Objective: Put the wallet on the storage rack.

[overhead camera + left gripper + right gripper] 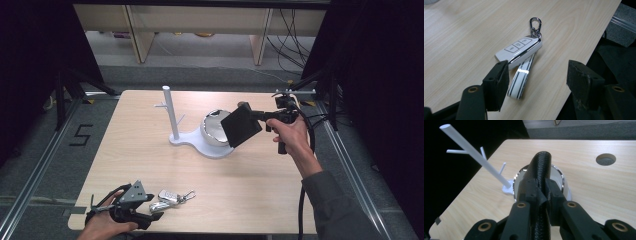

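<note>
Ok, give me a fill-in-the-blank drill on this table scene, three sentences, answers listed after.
1. The right gripper is shut on a black ____.
2. The left gripper is ____, with the car key lying on the table ahead of its jaws.
3. The wallet is held above the shiny bowl on the white ____.

Missing words: wallet; open; stand

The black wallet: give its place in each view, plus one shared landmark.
High view: black wallet right of centre, held over the silver bowl.
Left gripper view: not in it.
Right gripper view: wallet centre, edge-on between the jaws.
Shared landmark: white stand's post.
</note>
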`<action>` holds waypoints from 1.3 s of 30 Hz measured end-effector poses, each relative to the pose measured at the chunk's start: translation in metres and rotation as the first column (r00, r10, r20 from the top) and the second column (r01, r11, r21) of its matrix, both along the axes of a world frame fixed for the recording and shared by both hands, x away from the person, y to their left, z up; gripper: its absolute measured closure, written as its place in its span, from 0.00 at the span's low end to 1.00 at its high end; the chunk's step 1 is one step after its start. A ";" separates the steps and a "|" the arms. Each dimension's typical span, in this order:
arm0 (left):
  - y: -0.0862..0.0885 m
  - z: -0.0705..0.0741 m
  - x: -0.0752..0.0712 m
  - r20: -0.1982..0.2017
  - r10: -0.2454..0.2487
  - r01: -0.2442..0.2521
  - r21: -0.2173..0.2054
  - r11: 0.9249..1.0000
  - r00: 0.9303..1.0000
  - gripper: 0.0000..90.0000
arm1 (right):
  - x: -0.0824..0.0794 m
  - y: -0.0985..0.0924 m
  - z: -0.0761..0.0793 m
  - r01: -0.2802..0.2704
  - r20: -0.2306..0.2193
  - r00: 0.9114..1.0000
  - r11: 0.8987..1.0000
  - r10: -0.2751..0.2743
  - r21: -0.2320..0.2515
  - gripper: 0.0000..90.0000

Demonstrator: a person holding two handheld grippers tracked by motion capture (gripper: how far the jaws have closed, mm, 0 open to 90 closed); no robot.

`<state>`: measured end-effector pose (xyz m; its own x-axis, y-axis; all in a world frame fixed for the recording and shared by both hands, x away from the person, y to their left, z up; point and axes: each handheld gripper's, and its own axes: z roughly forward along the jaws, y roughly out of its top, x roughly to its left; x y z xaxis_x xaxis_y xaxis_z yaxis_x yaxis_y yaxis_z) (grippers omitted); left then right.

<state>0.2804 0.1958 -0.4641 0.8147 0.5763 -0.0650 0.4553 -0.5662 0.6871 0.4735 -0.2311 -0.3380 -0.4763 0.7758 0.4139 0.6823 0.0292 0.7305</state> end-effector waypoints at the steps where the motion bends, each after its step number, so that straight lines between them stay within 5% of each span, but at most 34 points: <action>1: 0.000 -0.001 -0.001 -0.003 0.004 -0.004 -0.002 1.000 1.000 0.38 | 0.002 -0.001 0.000 -0.006 0.016 1.000 1.000 0.006 -0.015 0.91; 8: 0.006 -0.002 -0.004 -0.004 0.012 -0.012 0.013 1.000 1.000 0.37 | 0.025 0.005 -0.005 0.046 0.007 0.999 0.998 -0.045 -0.043 0.92; 13: 0.009 -0.005 -0.007 -0.012 0.036 -0.036 -0.021 0.999 0.999 0.37 | 0.034 0.011 -0.011 0.086 -0.040 0.995 0.996 -0.087 -0.021 0.91; 17: 0.012 -0.005 -0.007 -0.011 0.035 -0.035 0.001 0.999 0.999 0.37 | 0.041 0.013 -0.017 0.069 -0.011 0.997 0.997 -0.070 -0.044 0.91; 19: 0.012 -0.006 -0.008 -0.017 0.040 -0.040 0.001 0.999 0.999 0.37 | 0.043 0.020 -0.020 0.092 -0.056 0.994 0.995 -0.094 -0.021 0.91; 20: 0.012 -0.006 -0.008 -0.023 0.039 -0.039 -0.011 0.999 0.999 0.37 | 0.047 0.019 -0.024 0.075 -0.026 0.997 0.996 -0.076 -0.038 0.91; 24: 0.013 -0.007 -0.008 -0.015 0.035 -0.036 -0.006 0.999 0.999 0.37 | 0.054 0.025 -0.030 0.082 -0.023 0.996 0.995 -0.083 -0.057 0.91; 28: 0.012 -0.008 -0.009 -0.020 0.041 -0.041 -0.022 0.999 0.999 0.36 | 0.056 0.031 -0.034 0.101 -0.065 0.993 0.994 -0.103 -0.032 0.91; 30: 0.014 -0.008 -0.008 -0.014 0.026 -0.026 0.014 1.000 1.000 0.36 | 0.058 0.034 -0.039 0.097 -0.048 0.994 0.994 -0.099 -0.041 0.91; 39: 0.013 -0.011 -0.009 -0.030 0.028 -0.028 -0.002 1.000 0.999 0.36 | 0.063 0.050 -0.052 0.074 -0.054 0.995 0.995 -0.078 -0.069 0.91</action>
<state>0.2715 0.2086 -0.4749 0.7960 0.5984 -0.0909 0.4916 -0.5515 0.6740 0.5361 -0.1814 -0.3900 -0.3922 0.8355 0.3849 0.7247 0.0229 0.6887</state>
